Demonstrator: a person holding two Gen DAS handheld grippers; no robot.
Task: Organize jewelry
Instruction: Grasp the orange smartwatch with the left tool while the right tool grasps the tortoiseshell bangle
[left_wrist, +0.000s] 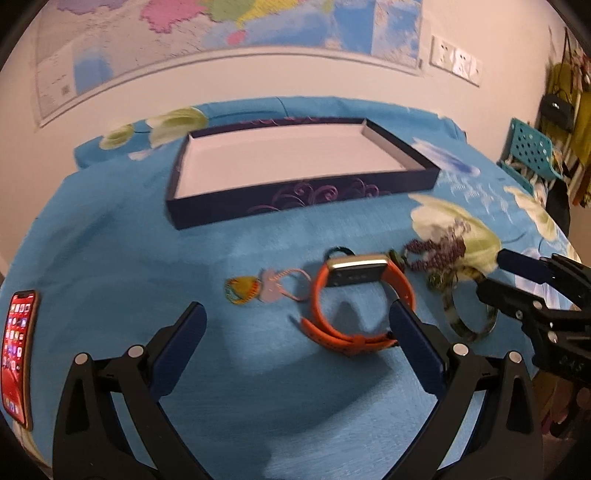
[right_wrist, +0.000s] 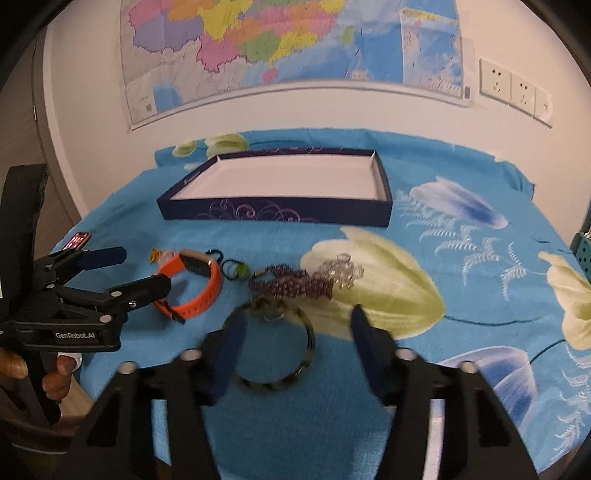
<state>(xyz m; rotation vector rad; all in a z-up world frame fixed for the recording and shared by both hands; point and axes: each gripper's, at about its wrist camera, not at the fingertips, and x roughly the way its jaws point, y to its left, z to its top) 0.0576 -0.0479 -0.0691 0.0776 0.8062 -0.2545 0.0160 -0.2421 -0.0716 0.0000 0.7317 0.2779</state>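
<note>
Nothing is sitting in the box yet: its pale floor is showing bare at the far side of the blue flowered cloth, so the sorting appears to be only beginning. All the jewelry is lying in a loose row on the cloth nearer the camera: an orange watch standing on its strap, a small yellow-and-green charm on a pink cord to its left, a purple beaded strand touching a cluster of clear links, two small dark rings between watch and beads, and a mottled bangle lying flat just in front of the beads. A phone is resting at the cloth's left edge.

The left gripper is hovering low over the cloth with its jaws spread wide, its right finger just beside the watch strap, holding nothing. The right gripper is likewise spread wide and empty, angling down with the bangle lying between its fingers, seemingly lining up for a first pick. A hand is gripping the left tool's handle.
</note>
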